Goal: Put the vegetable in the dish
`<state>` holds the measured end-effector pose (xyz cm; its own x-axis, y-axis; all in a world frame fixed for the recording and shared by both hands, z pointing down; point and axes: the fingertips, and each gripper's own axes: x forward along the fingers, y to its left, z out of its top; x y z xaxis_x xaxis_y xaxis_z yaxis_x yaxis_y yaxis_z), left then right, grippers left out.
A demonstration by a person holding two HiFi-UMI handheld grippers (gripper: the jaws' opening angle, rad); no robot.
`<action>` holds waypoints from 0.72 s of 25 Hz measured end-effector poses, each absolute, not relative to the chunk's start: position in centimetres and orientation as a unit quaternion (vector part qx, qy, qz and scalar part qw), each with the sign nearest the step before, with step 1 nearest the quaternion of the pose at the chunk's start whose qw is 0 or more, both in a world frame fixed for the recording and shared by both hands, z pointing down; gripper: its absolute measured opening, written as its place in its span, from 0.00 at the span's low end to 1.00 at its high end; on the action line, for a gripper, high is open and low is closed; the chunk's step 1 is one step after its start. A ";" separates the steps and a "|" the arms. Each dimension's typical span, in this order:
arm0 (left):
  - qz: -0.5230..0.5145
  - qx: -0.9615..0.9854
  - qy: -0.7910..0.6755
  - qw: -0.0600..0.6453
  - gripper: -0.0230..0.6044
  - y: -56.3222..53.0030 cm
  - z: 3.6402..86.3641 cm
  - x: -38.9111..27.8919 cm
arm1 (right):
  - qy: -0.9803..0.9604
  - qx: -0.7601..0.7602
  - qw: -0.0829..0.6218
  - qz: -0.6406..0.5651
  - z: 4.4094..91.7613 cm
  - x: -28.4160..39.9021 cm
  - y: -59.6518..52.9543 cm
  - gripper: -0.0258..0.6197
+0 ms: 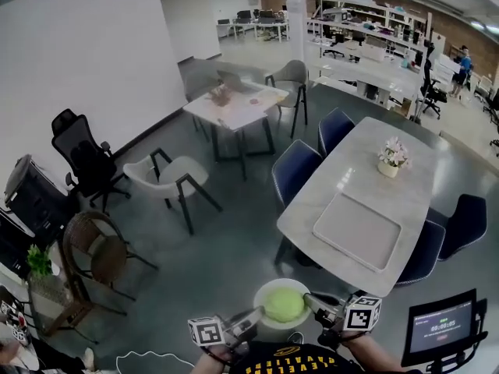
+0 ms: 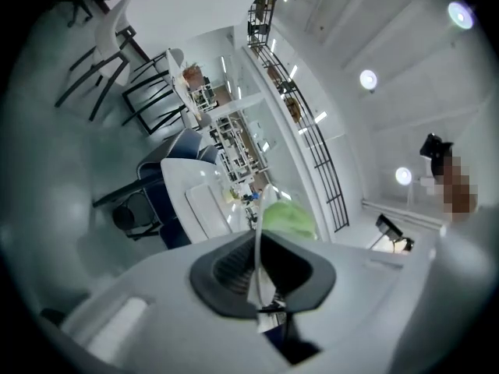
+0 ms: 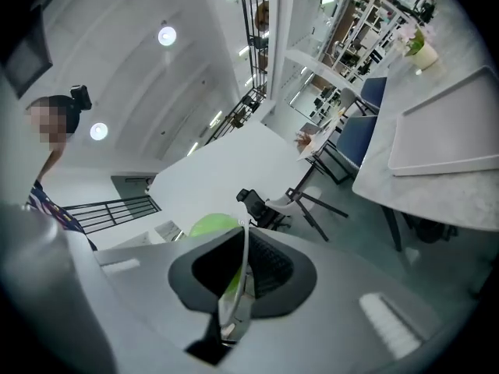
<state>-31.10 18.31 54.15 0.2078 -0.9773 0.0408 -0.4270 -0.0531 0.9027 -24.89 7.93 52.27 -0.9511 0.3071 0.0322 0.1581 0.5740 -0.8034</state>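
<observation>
A white dish [image 1: 263, 293] with a round green vegetable [image 1: 284, 304] lying in it hangs in the air at the bottom of the head view. My left gripper [image 1: 254, 318] is shut on the dish's near-left rim, and my right gripper [image 1: 311, 301] is shut on its right rim. In the left gripper view the thin rim [image 2: 260, 236] runs edge-on between the jaws of the left gripper [image 2: 261, 275], with the vegetable [image 2: 289, 218] just beyond. The right gripper view shows the rim [image 3: 244, 259] clamped in the right gripper [image 3: 238, 277] and the vegetable [image 3: 212, 224] behind it.
Ahead stands a long grey table [image 1: 347, 179] bearing a flat tray [image 1: 357, 230] and a flower pot [image 1: 392, 159]. Blue chairs [image 1: 295, 170] line its sides. A white chair [image 1: 173, 179] and wicker chair [image 1: 93, 259] stand left. A screen [image 1: 440, 327] is at lower right.
</observation>
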 end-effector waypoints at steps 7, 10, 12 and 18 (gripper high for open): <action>-0.284 0.678 -0.496 0.462 0.06 9.8 55.4 -33.2 | -0.885 -0.071 0.066 0.456 53.5 -25.3 0.5 0.07; -0.268 0.692 -0.466 0.482 0.06 6.9 56.0 -34.2 | -0.888 -0.032 0.057 0.455 53.9 -25.6 -1.9 0.07; -0.260 0.706 -0.443 0.488 0.06 4.1 56.2 -34.9 | -0.887 0.000 0.050 0.460 54.1 -25.8 -4.0 0.07; -0.212 0.745 -0.380 0.505 0.06 -3.3 56.0 -39.7 | -0.879 0.081 0.014 0.470 54.1 -29.3 -9.8 0.08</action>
